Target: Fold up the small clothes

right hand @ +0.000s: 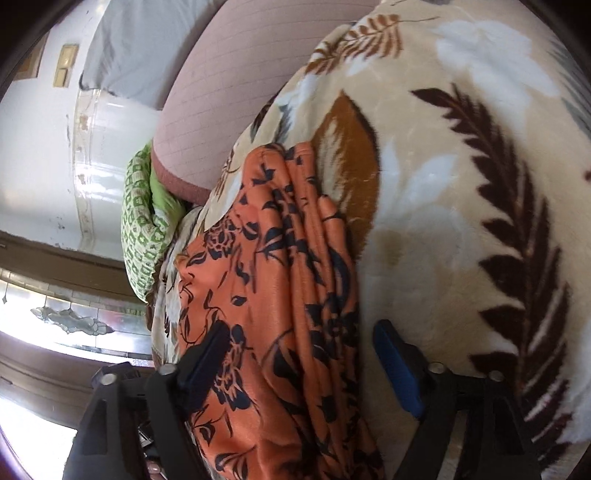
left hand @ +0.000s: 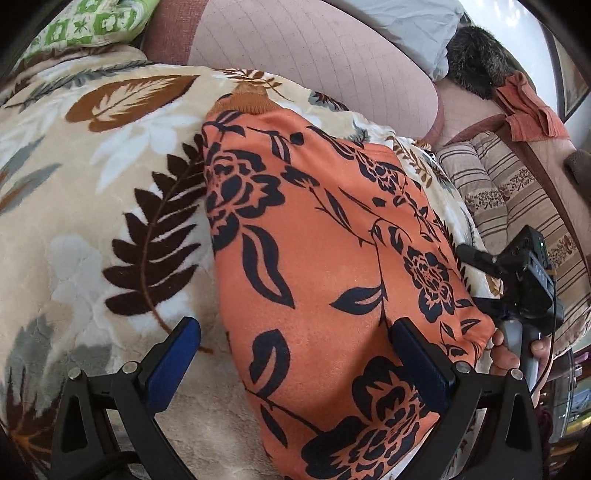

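Observation:
An orange garment with a black floral print (left hand: 314,236) lies flat on a beige leaf-patterned blanket (left hand: 92,177). Its ribbed band is at the far end. My left gripper (left hand: 291,354) is open, its jaws wide apart over the garment's near left edge. The right gripper shows in the left wrist view (left hand: 476,277) at the garment's right edge. In the right wrist view the garment (right hand: 280,280) looks bunched into ridges. My right gripper (right hand: 299,350) is open, with the cloth's edge between its fingers.
A pink cushion (left hand: 306,62) and a green patterned pillow (left hand: 85,22) lie behind the blanket. A striped cushion (left hand: 509,192) and an orange cloth (left hand: 528,107) sit at the right. A white wall and window (right hand: 44,177) are beyond the bed.

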Demonstrator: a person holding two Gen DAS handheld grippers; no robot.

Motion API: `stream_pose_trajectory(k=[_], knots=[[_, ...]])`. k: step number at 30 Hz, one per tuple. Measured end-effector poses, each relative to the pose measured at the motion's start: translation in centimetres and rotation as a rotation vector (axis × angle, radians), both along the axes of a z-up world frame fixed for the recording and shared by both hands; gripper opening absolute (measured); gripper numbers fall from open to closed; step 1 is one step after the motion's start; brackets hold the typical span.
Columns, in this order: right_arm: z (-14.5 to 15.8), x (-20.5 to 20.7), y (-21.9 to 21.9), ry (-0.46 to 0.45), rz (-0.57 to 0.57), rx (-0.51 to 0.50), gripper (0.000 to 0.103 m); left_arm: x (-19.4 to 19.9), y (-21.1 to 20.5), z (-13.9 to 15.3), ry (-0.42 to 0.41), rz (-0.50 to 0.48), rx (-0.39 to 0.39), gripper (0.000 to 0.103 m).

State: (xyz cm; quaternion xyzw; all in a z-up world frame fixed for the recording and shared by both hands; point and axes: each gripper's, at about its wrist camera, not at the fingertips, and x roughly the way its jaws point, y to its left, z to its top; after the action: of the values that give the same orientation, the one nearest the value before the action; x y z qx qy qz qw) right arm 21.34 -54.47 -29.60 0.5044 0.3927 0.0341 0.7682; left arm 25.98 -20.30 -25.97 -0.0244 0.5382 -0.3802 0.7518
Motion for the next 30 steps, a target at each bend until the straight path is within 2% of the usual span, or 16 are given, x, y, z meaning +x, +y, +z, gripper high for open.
stream_pose_trajectory(k=[7, 10, 12, 13, 14, 16, 17, 22, 24, 27, 30], knots=[[0.0, 2.2, 2.3, -0.048, 0.047, -0.007, 0.091, -0.9, -1.4, 0.0, 0.013, -0.056, -0.032, 0.103], [0.0, 2.6, 3.4, -0.077, 0.076, 0.011, 0.090, -1.2, -1.8, 0.0, -0.004, -0.049, -0.028, 0.103], [0.1, 2.7, 4.0, -0.080, 0.070, 0.006, 0.085, -1.0, -1.6, 0.1, 0.005, -0.032, -0.060, 0.101], [0.1, 2.8, 4.2, -0.079, 0.066, 0.016, 0.078, -0.9, -1.5, 0.1, 0.009, -0.021, -0.079, 0.100], [0.0, 2.7, 4.3, -0.075, 0.063, 0.026, 0.067, -0.7, -1.2, 0.1, 0.018, -0.009, -0.097, 0.097], [-0.1, 2.8, 4.5, -0.058, 0.057, 0.028, 0.056, -0.5, -0.8, 0.1, 0.030, 0.008, -0.108, 0.093], [0.1, 2.9, 4.7, -0.051, 0.056, 0.014, 0.053, -0.4, -0.7, 0.0, 0.032, 0.014, -0.111, 0.090], [1.9, 2.9, 5.8, -0.078, 0.056, -0.035, 0.047, -0.5, -0.1, 0.3, 0.003, 0.028, -0.103, 0.072], [3.1, 2.8, 6.6, -0.089, 0.063, -0.071, 0.046, -0.5, 0.5, 0.7, -0.010, 0.035, -0.098, 0.054], [4.5, 2.6, 7.4, -0.110, 0.064, -0.095, 0.044, -0.4, 1.5, 1.2, -0.002, 0.035, -0.116, 0.047], [5.9, 2.3, 8.4, -0.123, 0.071, -0.132, 0.042, -0.7, 2.1, 1.7, -0.012, 0.043, -0.107, 0.045]])
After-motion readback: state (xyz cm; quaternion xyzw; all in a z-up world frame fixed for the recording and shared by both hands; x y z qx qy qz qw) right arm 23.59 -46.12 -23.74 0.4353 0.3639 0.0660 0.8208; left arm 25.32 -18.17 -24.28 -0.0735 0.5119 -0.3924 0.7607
